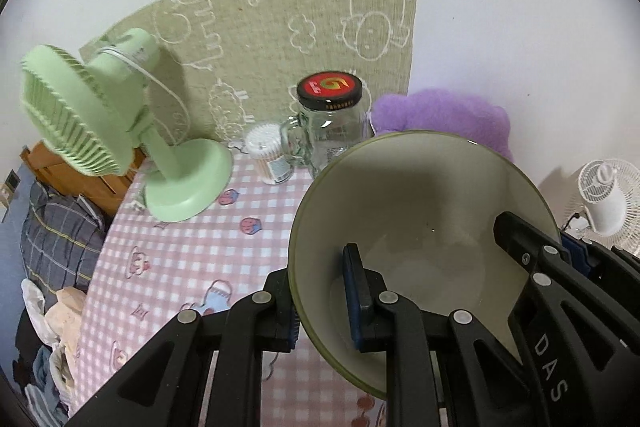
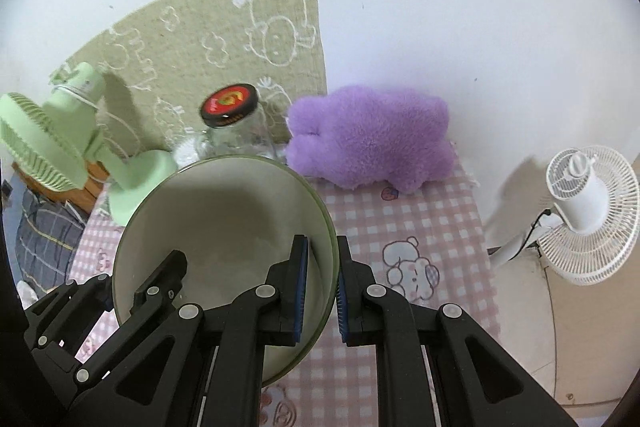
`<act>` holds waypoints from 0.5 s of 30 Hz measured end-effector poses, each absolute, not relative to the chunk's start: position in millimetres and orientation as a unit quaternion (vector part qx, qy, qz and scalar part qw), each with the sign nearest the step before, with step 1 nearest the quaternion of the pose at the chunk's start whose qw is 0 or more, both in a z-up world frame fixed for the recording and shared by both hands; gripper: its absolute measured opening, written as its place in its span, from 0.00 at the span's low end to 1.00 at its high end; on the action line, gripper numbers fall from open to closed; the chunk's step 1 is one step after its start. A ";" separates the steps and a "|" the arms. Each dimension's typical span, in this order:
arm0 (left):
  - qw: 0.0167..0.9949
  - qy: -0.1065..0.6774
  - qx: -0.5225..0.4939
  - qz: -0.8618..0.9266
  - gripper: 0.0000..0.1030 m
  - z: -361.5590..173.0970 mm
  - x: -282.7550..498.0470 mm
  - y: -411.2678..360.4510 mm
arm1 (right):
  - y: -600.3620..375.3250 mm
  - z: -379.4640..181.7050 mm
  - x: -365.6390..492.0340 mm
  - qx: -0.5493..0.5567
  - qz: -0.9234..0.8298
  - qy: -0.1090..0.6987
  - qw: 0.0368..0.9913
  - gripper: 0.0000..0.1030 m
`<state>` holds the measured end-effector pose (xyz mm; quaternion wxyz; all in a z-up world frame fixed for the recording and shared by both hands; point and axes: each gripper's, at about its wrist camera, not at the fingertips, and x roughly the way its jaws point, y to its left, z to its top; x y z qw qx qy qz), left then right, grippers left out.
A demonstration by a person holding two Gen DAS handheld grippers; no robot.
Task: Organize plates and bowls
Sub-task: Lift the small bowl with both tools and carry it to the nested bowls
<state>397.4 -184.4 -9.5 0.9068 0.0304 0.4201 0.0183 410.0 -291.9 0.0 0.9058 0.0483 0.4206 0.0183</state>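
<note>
A pale green bowl (image 1: 420, 211) with a cream inside is held tilted above the pink checked tablecloth (image 1: 180, 267). My left gripper (image 1: 320, 291) is shut on its left rim, one finger inside and one outside. My right gripper (image 2: 322, 279) is shut on the bowl's (image 2: 224, 211) right rim in the same way. Each gripper shows in the other's view, the right one at the bowl's right (image 1: 560, 267) and the left one at its left (image 2: 132, 287). No plates are in view.
A green desk fan (image 1: 100, 123) stands at the table's left. A lidded glass jar mug (image 1: 332, 123) and a cotton swab tub (image 1: 268, 155) stand at the back, beside a purple plush (image 2: 368, 135). A white fan (image 2: 588, 211) stands off the table's right.
</note>
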 end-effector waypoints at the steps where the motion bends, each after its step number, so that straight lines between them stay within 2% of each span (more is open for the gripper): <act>1: 0.908 0.418 0.030 0.018 0.15 -4.9 389.8 -183.1 | -290.5 4.2 403.9 0.048 0.018 0.419 0.907 0.15; 15: 0.913 0.407 0.023 0.002 0.16 22.5 288.9 -138.9 | -249.1 40.1 297.5 0.036 0.006 0.401 0.915 0.15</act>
